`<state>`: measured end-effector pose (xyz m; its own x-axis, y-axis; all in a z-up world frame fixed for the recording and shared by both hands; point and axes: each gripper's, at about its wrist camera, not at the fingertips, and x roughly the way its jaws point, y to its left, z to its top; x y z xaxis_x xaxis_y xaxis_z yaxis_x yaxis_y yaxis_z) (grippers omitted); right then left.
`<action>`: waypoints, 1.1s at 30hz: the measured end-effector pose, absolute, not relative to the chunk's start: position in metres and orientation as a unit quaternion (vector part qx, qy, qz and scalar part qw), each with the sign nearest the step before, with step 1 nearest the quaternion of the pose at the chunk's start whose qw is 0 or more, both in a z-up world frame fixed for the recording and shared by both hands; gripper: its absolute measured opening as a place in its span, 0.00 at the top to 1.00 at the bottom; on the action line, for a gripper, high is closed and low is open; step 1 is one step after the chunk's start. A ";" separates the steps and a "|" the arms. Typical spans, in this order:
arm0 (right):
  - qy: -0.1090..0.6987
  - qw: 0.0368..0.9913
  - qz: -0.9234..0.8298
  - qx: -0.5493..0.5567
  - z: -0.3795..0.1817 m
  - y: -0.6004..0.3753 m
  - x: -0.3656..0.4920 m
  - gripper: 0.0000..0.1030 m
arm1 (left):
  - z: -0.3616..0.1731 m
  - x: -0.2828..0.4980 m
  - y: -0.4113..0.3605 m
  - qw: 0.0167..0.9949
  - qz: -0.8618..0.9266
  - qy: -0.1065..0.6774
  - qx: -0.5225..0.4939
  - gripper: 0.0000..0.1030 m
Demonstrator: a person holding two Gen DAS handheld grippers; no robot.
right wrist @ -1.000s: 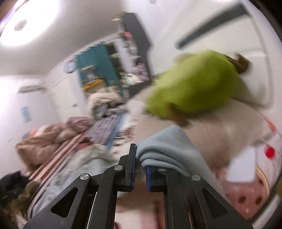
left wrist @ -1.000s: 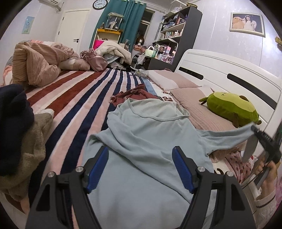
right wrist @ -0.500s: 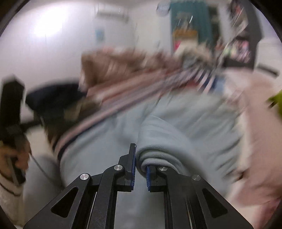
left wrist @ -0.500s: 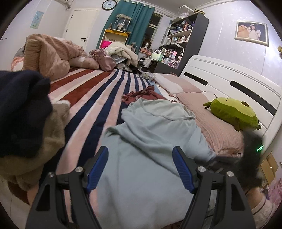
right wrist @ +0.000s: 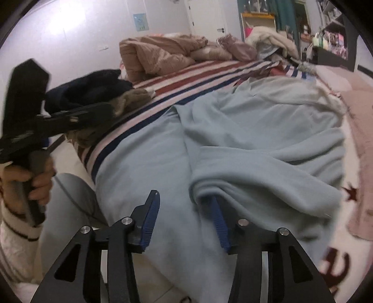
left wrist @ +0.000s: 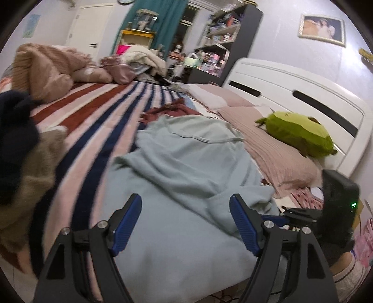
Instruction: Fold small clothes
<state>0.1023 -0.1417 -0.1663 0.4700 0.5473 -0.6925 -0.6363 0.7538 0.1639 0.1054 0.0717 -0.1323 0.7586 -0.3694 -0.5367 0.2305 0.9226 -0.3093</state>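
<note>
While I hold both tools at the near edge of the bed, the pale blue top [left wrist: 186, 167] lies spread right in front of them, its hem end nearest me and its neckline toward the far side. My left gripper [left wrist: 185, 219] hangs just above the near part of the cloth with its blue-padded fingers [left wrist: 127, 220] spread wide and nothing between them. My right gripper [right wrist: 184, 216] is also parted, a little narrower. Its left finger is bare over the flat cloth, while a folded-over sleeve [right wrist: 263, 172] drapes over the tip of its right finger [right wrist: 218, 219], so that tip is hidden and I cannot tell how firmly the cloth rests on it; nothing is pinched between the two.

In the right wrist view my left hand [right wrist: 35, 179] grips its tool's handle at the left edge, blurred. In the left wrist view the right tool shows only as a dark body at the lower right, its fingers mostly hidden behind my left gripper's own finger.

Beyond the top, the striped blanket [left wrist: 93, 111] runs away from me, with a heap of dark and tan clothes [left wrist: 21, 149] on its left edge and a dark red garment [left wrist: 167, 110] just past the neckline, touching it. To the right lie pink pillows [left wrist: 268, 144] with a green plush toy [left wrist: 298, 132] on them against the white headboard [left wrist: 291, 93]. Farthest off are a bundled beige quilt [left wrist: 42, 67], teal curtains [left wrist: 149, 16] and a dark shelf unit [left wrist: 228, 39], its contents too small to make out.
</note>
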 end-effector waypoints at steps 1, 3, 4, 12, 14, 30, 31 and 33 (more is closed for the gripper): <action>0.378 0.859 0.341 -0.054 -0.163 -0.150 0.100 0.59 | -0.132 0.109 0.061 0.929 -0.174 0.309 -0.106 0.28; 0.371 0.871 0.320 -0.042 -0.157 -0.173 0.095 0.57 | -0.132 0.117 0.035 0.923 -0.207 0.313 -0.088 0.28; 0.366 0.879 0.305 -0.037 -0.154 -0.187 0.092 0.57 | -0.133 0.121 0.024 0.920 -0.219 0.314 -0.078 0.28; 0.358 0.901 0.236 0.072 -0.154 -0.278 0.090 0.57 | -0.158 0.161 -0.096 0.884 -0.291 0.365 0.029 0.28; 0.358 0.902 0.226 0.085 -0.160 -0.291 0.089 0.57 | -0.168 0.169 -0.113 0.878 -0.285 0.381 0.051 0.28; 0.362 0.895 0.221 0.136 -0.178 -0.321 0.098 0.57 | -0.154 0.171 -0.061 0.890 -0.266 0.364 -0.067 0.94; 0.362 0.895 0.223 0.137 -0.178 -0.320 0.098 0.57 | -0.150 0.166 -0.048 0.888 -0.273 0.360 -0.088 0.94; 0.362 0.894 0.226 0.135 -0.176 -0.318 0.100 0.57 | -0.145 0.158 -0.028 0.889 -0.268 0.355 -0.108 0.94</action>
